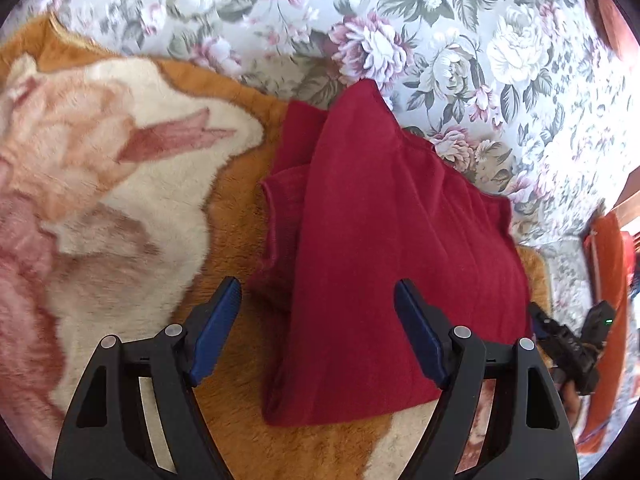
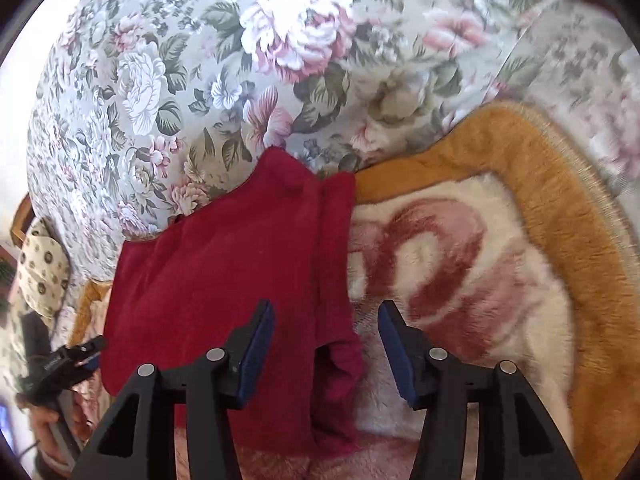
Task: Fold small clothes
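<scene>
1. The left gripper (image 1: 318,328) hangs with its matte black arms and ribbed blue pads (image 1: 216,330) spread wide, holding nothing.
2. The right gripper (image 2: 326,346) is likewise spread and unloaded.
3. The dark red knit garment (image 1: 384,248), soft and folded into layers, lies on a plush orange-and-cream blanket (image 1: 120,184) beside floral upholstery (image 1: 440,40).

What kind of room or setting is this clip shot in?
Probably a home living room or bedroom: a floral upholstered sofa or bed surface, a plush orange blanket spread over it, and a red garment laid out for folding.
</scene>
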Action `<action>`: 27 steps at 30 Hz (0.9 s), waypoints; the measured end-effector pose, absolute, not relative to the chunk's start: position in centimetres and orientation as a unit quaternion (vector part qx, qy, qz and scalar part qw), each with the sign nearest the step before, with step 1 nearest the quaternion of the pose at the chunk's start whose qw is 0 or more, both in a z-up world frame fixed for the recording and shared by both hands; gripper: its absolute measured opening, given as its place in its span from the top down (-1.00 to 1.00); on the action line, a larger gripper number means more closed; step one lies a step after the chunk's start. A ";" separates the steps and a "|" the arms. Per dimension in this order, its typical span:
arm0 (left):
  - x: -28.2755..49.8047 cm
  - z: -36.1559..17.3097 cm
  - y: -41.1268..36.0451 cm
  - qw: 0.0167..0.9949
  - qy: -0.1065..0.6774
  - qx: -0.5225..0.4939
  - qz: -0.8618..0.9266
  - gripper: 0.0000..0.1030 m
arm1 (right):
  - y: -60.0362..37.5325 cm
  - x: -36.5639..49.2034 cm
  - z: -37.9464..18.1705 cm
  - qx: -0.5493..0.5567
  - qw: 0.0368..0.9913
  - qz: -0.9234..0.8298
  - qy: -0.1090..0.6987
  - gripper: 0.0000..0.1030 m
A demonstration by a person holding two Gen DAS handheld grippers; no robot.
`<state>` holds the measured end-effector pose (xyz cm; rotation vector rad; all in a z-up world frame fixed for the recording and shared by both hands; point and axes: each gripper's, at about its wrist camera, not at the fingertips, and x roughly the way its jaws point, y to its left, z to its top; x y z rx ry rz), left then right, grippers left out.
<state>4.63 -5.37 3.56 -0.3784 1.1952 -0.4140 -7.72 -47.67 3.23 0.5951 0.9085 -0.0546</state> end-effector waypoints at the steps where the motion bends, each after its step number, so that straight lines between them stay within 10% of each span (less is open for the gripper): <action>1: 4.8 3.3 -5.6 0.788 0.557 -0.178 -0.191 -0.62 | -47.7 -7.3 2.9 0.288 0.854 -0.020 0.433 -0.01; 12: 6.2 2.5 -7.2 0.786 0.566 -0.178 -0.176 -0.75 | -46.1 -4.2 1.2 0.285 0.859 -0.007 0.425 -0.13; 17: 6.0 2.6 -7.1 0.791 0.563 -0.157 -0.181 0.29 | -46.3 -5.0 2.1 0.289 0.866 -0.013 0.408 0.51; 27: 2.6 8.7 -6.0 0.793 0.541 -0.145 -0.239 0.47 | -44.1 -8.8 9.6 0.287 0.884 0.056 0.364 0.63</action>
